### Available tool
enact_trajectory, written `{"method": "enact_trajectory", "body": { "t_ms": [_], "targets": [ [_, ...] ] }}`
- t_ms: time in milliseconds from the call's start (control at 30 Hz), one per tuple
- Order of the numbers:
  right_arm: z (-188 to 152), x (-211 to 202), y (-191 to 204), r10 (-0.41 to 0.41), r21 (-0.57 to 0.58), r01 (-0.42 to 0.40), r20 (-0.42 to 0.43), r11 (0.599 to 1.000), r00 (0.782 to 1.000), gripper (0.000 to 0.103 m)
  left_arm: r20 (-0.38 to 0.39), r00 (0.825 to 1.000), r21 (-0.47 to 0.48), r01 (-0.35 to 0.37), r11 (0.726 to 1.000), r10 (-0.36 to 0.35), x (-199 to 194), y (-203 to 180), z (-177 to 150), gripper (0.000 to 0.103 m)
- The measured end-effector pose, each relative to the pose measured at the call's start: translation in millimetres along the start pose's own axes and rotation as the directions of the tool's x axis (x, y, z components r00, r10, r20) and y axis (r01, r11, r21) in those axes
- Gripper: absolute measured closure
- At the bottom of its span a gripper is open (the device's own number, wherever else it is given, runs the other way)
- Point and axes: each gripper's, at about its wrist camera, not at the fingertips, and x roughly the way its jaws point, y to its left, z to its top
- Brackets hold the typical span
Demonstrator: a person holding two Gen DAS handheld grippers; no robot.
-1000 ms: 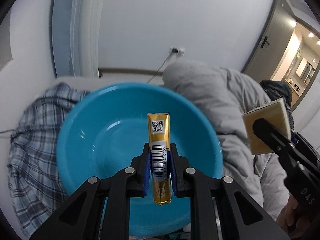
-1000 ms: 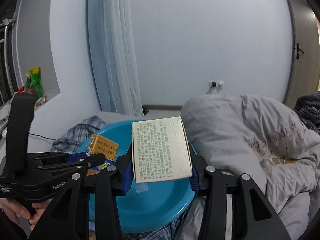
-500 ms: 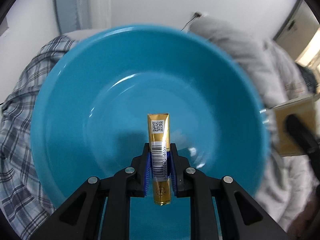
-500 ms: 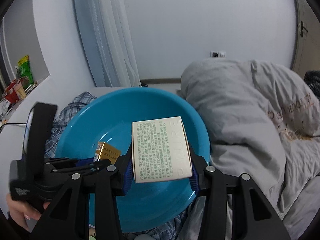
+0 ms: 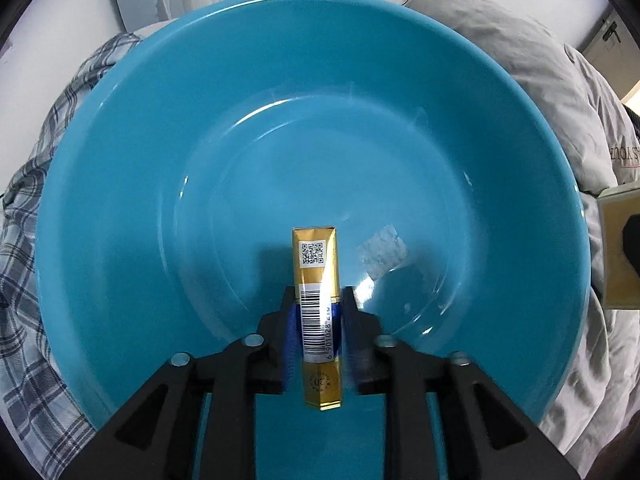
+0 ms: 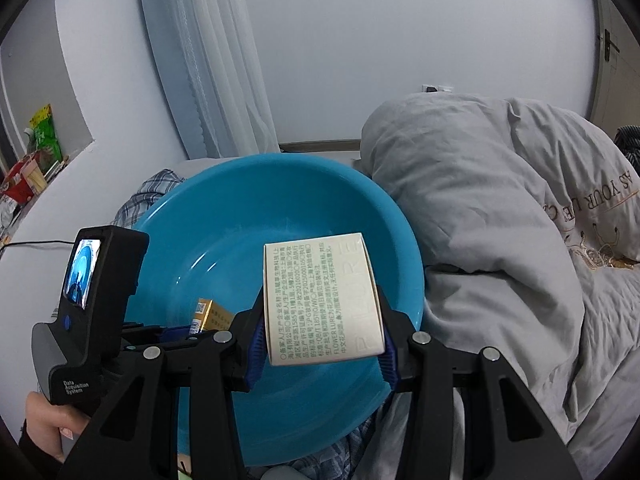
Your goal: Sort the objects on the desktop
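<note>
A big blue basin (image 5: 160, 160) fills the left wrist view. My left gripper (image 5: 318, 294) points steeply down into it with a slim gold box (image 5: 318, 272) with a barcode between its jaws. The jaws are opening, and a thin gap shows on each side of the box. My right gripper (image 6: 320, 304) hangs over the basin (image 6: 280, 200) near its right rim, shut on a white printed box (image 6: 324, 300). In the right wrist view the gold box (image 6: 212, 314) sits low inside the basin, in front of the left gripper (image 6: 176, 332).
A grey quilt (image 6: 500, 220) is bunched up against the basin's right side. Plaid cloth (image 5: 24, 240) lies under its left side. A curtain (image 6: 224, 60) and a white wall stand behind. A hand (image 6: 44, 428) holds the left gripper's handle.
Both grippers have sunk toward the basin, and the left one has tipped down into it. The left jaws, tight on the gold box before, have parted.
</note>
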Motion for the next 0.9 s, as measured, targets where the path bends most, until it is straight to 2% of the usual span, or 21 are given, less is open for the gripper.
{"method": "enact_trajectory", "body": {
  "t_ms": [33, 67, 100, 233, 333, 400, 433, 500, 567, 700, 900],
  "targets": [
    [1, -1, -1, 0.000, 0.003, 0.000, 0.004, 1.000, 1.000, 0.059, 0.000, 1.000, -0.003, 0.007, 1.000, -0.007, 0, 0, 1, 0.035],
    [1, -2, -1, -0.003, 0.003, 0.003, 0.009, 1.000, 1.000, 0.059, 0.019, 1.000, -0.007, 0.018, 1.000, -0.018, -3, 1, 1, 0.029],
    [2, -4, -2, -0.006, 0.003, 0.006, 0.014, 1.000, 1.000, 0.059, 0.059, 0.998, -0.015, 0.024, 1.000, -0.023, -11, 2, 1, 0.026],
    [4, -12, -4, -0.008, 0.010, 0.008, 0.034, 1.000, 0.999, 0.059, 0.132, 0.991, -0.013, -0.028, 1.000, 0.030, -42, 6, 3, 0.026],
    [7, -18, -4, -0.001, 0.014, 0.000, 0.048, 1.000, 0.999, 0.059, 0.262, 0.962, -0.023, -0.074, 0.997, 0.078, -89, 12, 0, 0.026],
    [9, -21, -3, 0.002, 0.011, -0.003, 0.059, 1.000, 0.998, 0.059, 0.344, 0.937, -0.007, -0.064, 0.998, 0.062, -125, 12, 1, 0.022],
    [10, -23, -3, 0.006, 0.013, -0.007, 0.063, 1.000, 0.998, 0.059, 0.380, 0.924, 0.000, -0.051, 0.999, 0.047, -140, 12, 0, 0.016],
    [10, -24, -1, 0.022, 0.013, -0.023, 0.066, 1.000, 0.998, 0.059, 0.442, 0.897, 0.001, -0.013, 1.000, 0.011, -164, 15, -2, 0.016],
    [8, -22, 2, 0.038, 0.015, -0.039, 0.062, 0.999, 0.997, 0.059, 0.459, 0.888, 0.007, 0.008, 1.000, -0.011, -171, 15, -4, 0.016],
    [1, -11, 11, 0.049, 0.000, -0.049, 0.031, 0.999, 0.998, 0.059, 0.439, 0.898, 0.014, -0.022, 1.000, 0.014, -165, 12, 1, 0.016],
    [-11, 3, 28, 0.051, -0.042, -0.051, -0.006, 0.998, 0.999, 0.059, 0.373, 0.926, -0.031, -0.056, 0.998, 0.064, -115, 21, 7, 0.016]
  ]
}}
